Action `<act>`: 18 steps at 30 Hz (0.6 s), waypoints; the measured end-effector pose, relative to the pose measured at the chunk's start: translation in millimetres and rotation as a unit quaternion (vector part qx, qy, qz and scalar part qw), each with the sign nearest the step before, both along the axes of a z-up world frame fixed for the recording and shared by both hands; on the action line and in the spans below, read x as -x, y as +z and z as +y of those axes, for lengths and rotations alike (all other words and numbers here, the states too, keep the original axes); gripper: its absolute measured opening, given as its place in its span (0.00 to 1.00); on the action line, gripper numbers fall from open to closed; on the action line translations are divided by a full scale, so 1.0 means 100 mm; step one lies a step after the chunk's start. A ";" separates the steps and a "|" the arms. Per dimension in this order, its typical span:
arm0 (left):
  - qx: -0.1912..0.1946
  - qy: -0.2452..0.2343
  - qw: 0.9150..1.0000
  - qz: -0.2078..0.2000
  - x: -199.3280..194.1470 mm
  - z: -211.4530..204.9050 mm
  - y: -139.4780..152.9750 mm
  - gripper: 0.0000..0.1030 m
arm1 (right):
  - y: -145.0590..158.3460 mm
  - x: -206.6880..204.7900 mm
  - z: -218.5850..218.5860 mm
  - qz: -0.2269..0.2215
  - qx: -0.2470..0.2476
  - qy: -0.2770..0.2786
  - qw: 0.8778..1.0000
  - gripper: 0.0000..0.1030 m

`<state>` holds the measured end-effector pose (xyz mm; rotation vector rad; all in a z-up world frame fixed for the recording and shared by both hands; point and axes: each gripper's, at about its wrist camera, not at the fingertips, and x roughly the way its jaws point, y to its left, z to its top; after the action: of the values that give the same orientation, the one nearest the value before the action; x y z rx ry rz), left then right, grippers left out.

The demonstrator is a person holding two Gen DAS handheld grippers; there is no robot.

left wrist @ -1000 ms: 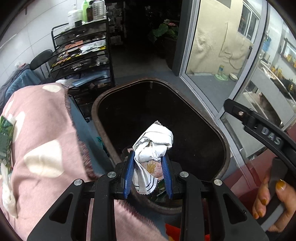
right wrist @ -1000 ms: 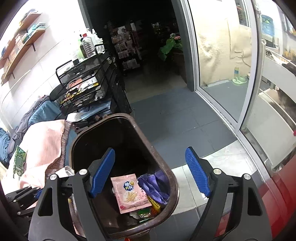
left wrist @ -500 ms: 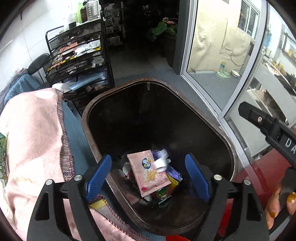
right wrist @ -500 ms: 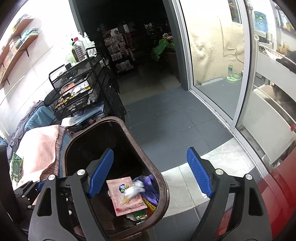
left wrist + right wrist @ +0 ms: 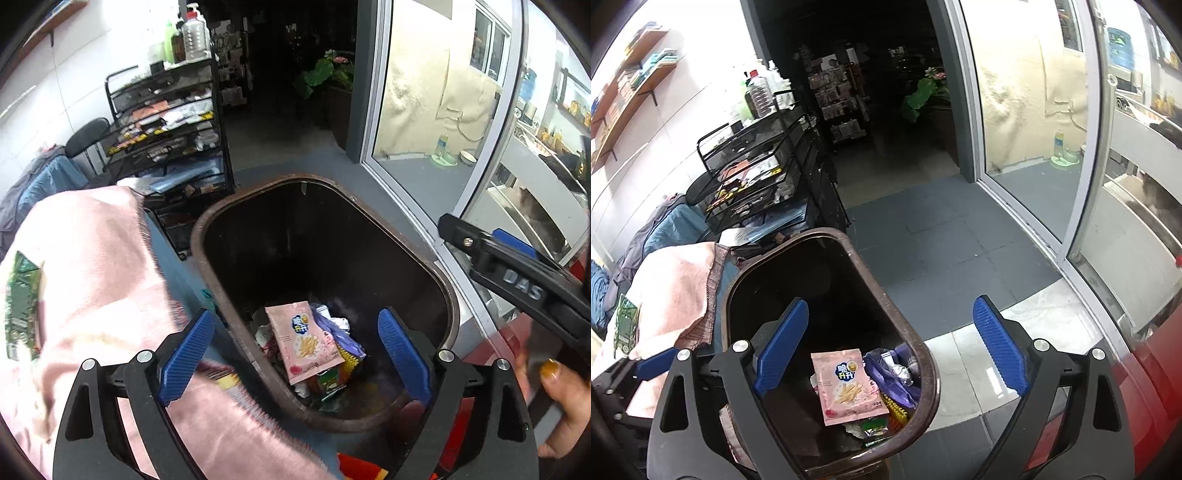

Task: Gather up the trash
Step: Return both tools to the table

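Both hand-held grippers hang over the brown bin (image 5: 325, 417), and neither holds anything. My left hand-held gripper (image 5: 295, 358) has its jaws opening, blue pads wide on either side of the bin's mouth, nothing between them but the view down onto the trash. My right hand-held gripper (image 5: 890, 362) is opening too, and it is empty as well.

All the trash I can see lies at the bottom of the bin: a pink snack packet (image 5: 304, 341) on top, a purple wrapper (image 5: 340, 336) beside it, crumpled white paper (image 5: 338, 321) and green scraps underneath.

As I judge it, the drop is done, so I want to draw the left gripper up and back without clipping the rim, then look for the next piece. A green packet (image 5: 20, 302) lying on the pink blanket (image 5: 92, 258) to the left of the bin may be it.

Around the bin I see grey floor tiles (image 5: 942, 240), a black wire rack (image 5: 757, 177) with bottles on top, a glass sliding door (image 5: 1034, 129) to the right, wall shelves and a dark room beyond.
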<state>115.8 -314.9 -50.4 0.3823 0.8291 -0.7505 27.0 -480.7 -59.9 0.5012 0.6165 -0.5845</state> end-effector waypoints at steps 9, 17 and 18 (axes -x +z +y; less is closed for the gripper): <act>0.010 0.035 0.999 -0.022 0.06 0.55 0.19 0.89 | 0.01 -0.08 0.20 -0.004 0.007 0.030 1.000 0.88; 0.013 0.102 0.994 -0.042 0.00 1.14 0.26 0.91 | 0.05 -0.19 0.47 -0.009 0.011 0.070 0.997 0.88; 0.007 0.113 0.992 -0.048 -0.01 1.21 0.26 0.91 | 0.05 -0.19 0.49 -0.010 0.011 0.073 0.997 0.88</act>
<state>116.5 -194.2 -24.2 0.3030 0.7605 -0.5236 46.2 -431.4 -55.0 0.4360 0.6218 -0.4473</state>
